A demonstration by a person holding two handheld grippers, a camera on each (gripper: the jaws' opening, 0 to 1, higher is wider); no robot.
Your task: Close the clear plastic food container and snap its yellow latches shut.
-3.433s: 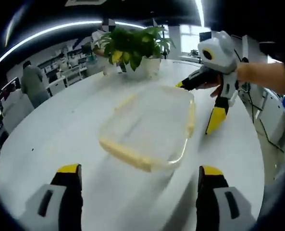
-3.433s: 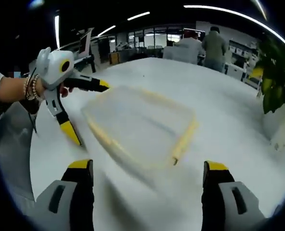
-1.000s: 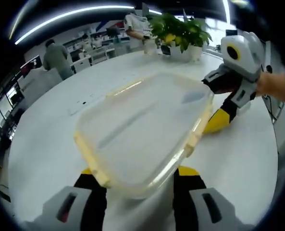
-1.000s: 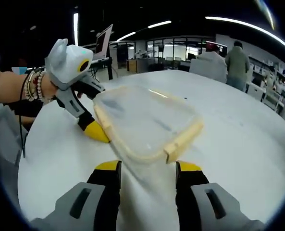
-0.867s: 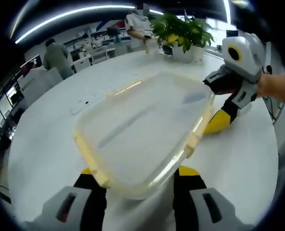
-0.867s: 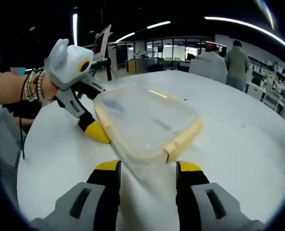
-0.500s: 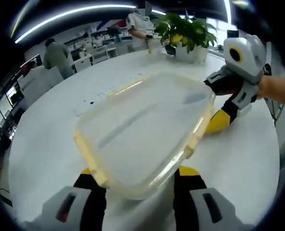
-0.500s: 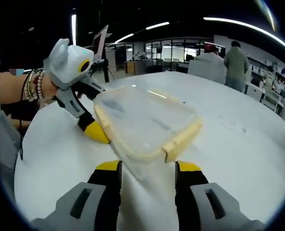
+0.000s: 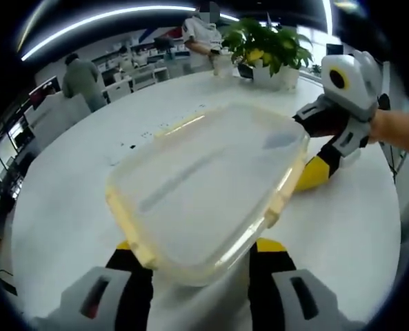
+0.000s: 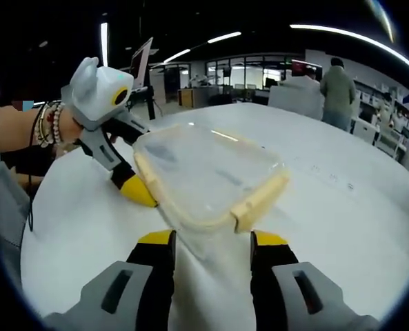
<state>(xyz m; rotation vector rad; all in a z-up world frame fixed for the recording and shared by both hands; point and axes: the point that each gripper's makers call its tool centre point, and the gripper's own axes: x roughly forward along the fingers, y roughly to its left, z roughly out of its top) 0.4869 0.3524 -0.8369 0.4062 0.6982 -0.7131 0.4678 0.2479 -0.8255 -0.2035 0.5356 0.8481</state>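
Left gripper (image 9: 197, 256): jaws drawn in on the near corner of the container (image 9: 207, 183) and gripping it; the corner hid the yellow tips.
Right gripper (image 10: 207, 243): jaws likewise clamped on the opposite corner of the container (image 10: 204, 176); in the left gripper view it (image 9: 328, 138) came in from the right, one yellow tip low against the table beside the rim.
Container: clear, lid on, held between both grippers above the white table (image 9: 73, 186) — tilted rather than level; I could not tell whether any part touched the tabletop.
Long axis: ran corner to corner from one gripper to the other — in the left gripper view from bottom left up to the right; in the right gripper view from the near jaws up to the left.
Latches: a yellow latch (image 9: 130, 231) lay along the left edge near the left gripper's jaws, another (image 9: 281, 189) on the right edge; in the right gripper view one latch (image 10: 259, 194) stuck out from the rim, seemingly unsnapped.
Hand: a hand (image 10: 45, 127) with bead bracelets held the left gripper (image 10: 128, 183).
Far side: potted plant (image 9: 270, 48) on the table's far edge; people (image 9: 80, 81) standing among desks behind.
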